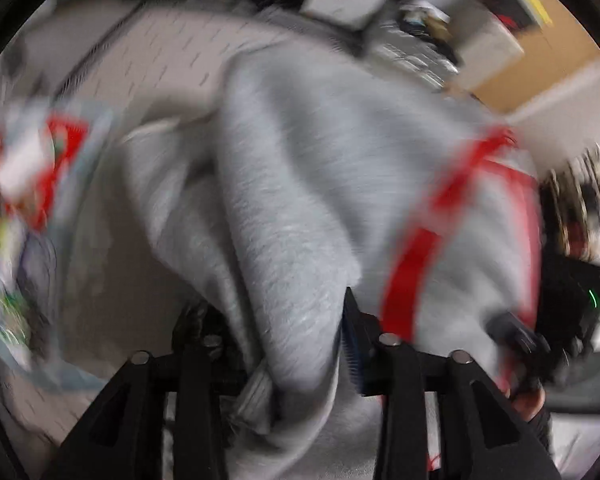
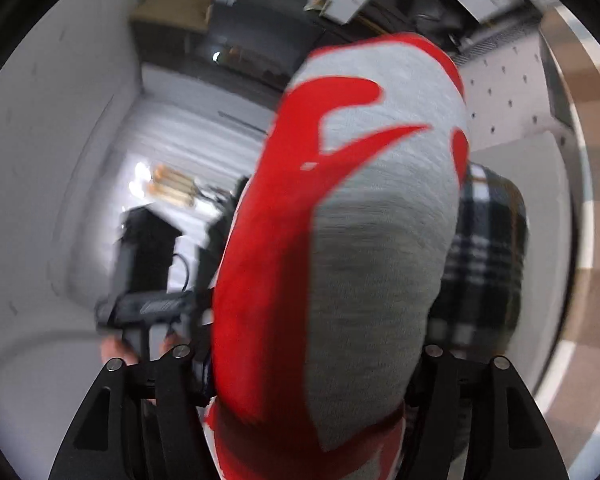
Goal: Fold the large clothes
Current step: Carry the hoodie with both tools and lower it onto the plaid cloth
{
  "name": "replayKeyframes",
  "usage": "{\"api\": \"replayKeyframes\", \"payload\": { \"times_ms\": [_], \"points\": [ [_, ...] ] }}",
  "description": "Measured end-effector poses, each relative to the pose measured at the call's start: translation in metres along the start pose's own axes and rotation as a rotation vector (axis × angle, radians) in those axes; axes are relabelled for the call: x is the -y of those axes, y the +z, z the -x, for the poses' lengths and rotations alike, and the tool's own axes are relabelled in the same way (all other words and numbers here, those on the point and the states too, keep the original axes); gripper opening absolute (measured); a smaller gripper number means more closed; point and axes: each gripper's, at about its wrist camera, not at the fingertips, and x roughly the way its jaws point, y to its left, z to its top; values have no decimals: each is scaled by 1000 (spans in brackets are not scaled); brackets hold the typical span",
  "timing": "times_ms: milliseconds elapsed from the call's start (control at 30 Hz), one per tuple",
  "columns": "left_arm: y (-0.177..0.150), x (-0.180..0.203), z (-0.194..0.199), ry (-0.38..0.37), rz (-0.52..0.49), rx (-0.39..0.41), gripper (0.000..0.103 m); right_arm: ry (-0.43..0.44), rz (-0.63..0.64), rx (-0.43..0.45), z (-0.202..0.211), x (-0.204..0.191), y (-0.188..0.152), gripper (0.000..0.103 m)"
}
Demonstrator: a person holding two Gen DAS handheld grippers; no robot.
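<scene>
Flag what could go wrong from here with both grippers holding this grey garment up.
The left gripper pinches only a narrow bunched fold of the grey sweatshirt; it might slip out. In the right wrist view, cloth fills the right gripper and blocks its view, so the fold may land crooked or catch the plaid fabric behind.

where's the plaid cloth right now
In the right wrist view, the black-and-white plaid cloth lies right of centre, behind the grey sweatshirt with red print.

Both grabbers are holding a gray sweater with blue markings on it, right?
Not quite: the markings are red, not blue. Both wrist views show it. The left gripper and the right gripper do each hold the gray sweater.
</scene>
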Motion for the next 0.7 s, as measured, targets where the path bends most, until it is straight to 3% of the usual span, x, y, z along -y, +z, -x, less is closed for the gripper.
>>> {"api": "replayKeyframes", "payload": {
  "times_ms": [33,100,267,367,500,533,600,700],
  "points": [
    [-7,-8,-6,-71,6,13,43,-19,63,4,4,-8,-4,70],
    [-16,-5,-2,-114,-38,67,45,-75,143,-18,10,-20,-7,71],
    [-16,-10,3,-114,-16,123,45,-150,183,-111,17,-24,0,74],
    [-25,-8,13,-36,-18,173,45,-249,274,-143,27,-39,1,77],
    [-33,-25,29,194,-37,285,45,-424,473,-133,36,-65,-9,78],
    [-40,-28,37,258,-28,324,45,-472,529,-125,40,-69,-14,83],
    [-55,-36,54,197,-13,368,45,-560,635,-102,43,-84,-26,87],
    [-81,-24,70,92,-41,411,45,-569,725,-52,56,-99,-33,87]
  ]
}}
